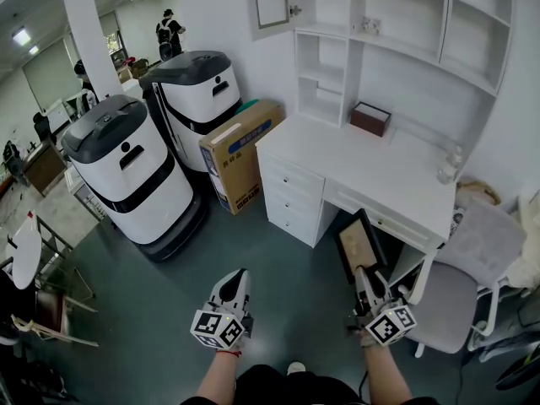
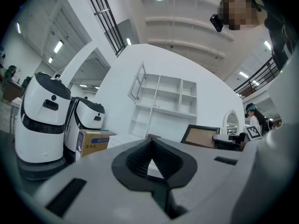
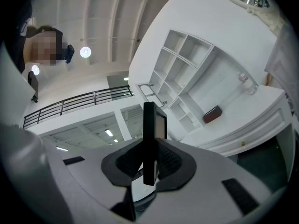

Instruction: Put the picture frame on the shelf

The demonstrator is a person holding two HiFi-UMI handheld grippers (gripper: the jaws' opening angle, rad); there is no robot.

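The picture frame [image 1: 358,245], black-rimmed with a tan inside, is held upright in front of the white desk [image 1: 371,171]. My right gripper [image 1: 365,278] is shut on its lower edge. In the right gripper view the frame [image 3: 149,134] stands edge-on between the dark pads [image 3: 169,161]. My left gripper [image 1: 240,278] hangs low over the floor, jaws shut with nothing between them. From the left gripper view [image 2: 150,147] the frame [image 2: 200,136] shows at the right. The white shelf unit [image 1: 396,32] rises above the desk, its cubbies mostly bare.
A brown box [image 1: 370,118] sits on the desk at the foot of the shelf. Two white-and-black robots [image 1: 126,171] and a cardboard box [image 1: 242,152] stand left of the desk. A grey chair [image 1: 477,272] is at the right.
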